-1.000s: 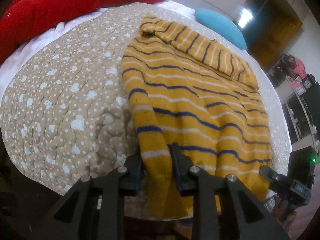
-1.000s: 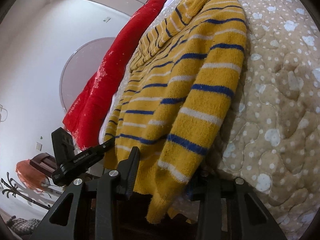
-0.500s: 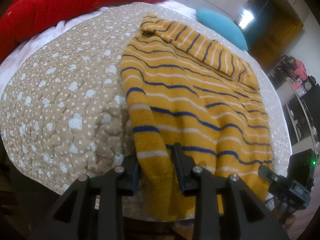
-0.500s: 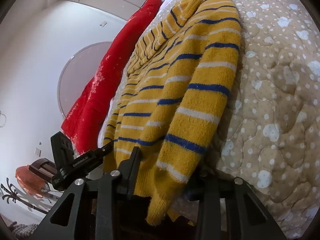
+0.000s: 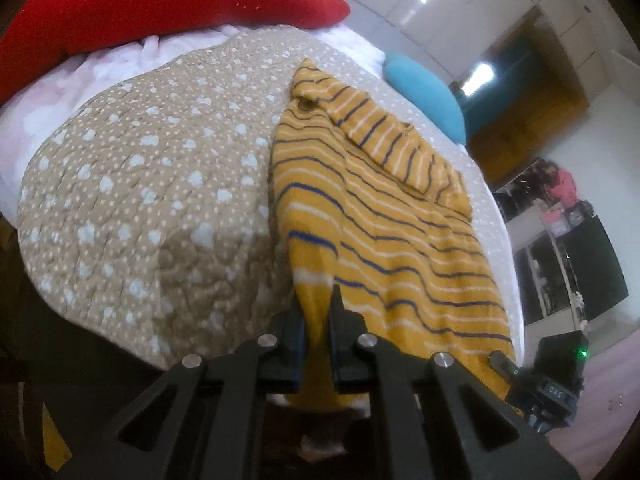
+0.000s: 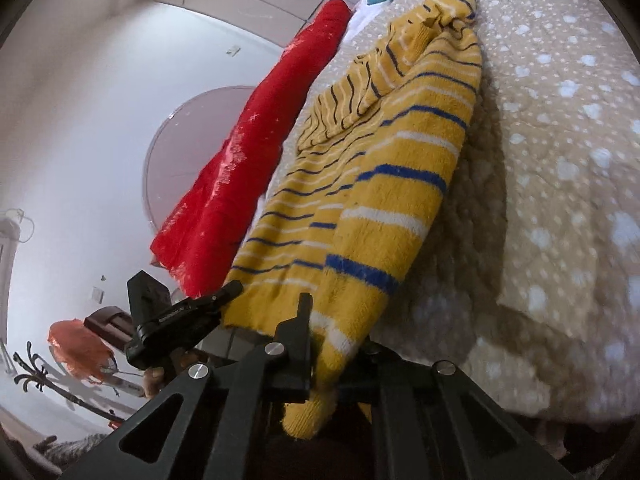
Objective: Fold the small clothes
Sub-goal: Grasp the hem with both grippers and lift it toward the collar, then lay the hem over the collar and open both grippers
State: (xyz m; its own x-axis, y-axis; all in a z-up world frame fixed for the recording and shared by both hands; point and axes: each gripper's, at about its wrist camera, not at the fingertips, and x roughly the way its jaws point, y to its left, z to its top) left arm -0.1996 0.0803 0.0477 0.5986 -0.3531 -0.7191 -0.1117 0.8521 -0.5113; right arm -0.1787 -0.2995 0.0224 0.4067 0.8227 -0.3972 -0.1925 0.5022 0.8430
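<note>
The striped sweater [image 5: 384, 232] looked soft and limp. The left gripper [image 5: 318, 312] and right gripper [image 6: 332, 332] each pinched 1 hem corner, a sound hold.

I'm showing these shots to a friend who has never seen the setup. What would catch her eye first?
The mustard striped sweater spread on the dotted beige quilt, its near corners pinched by the left claw and the right claw. Then the red pillow at the bed's far end, with a blue cushion beside it.
</note>
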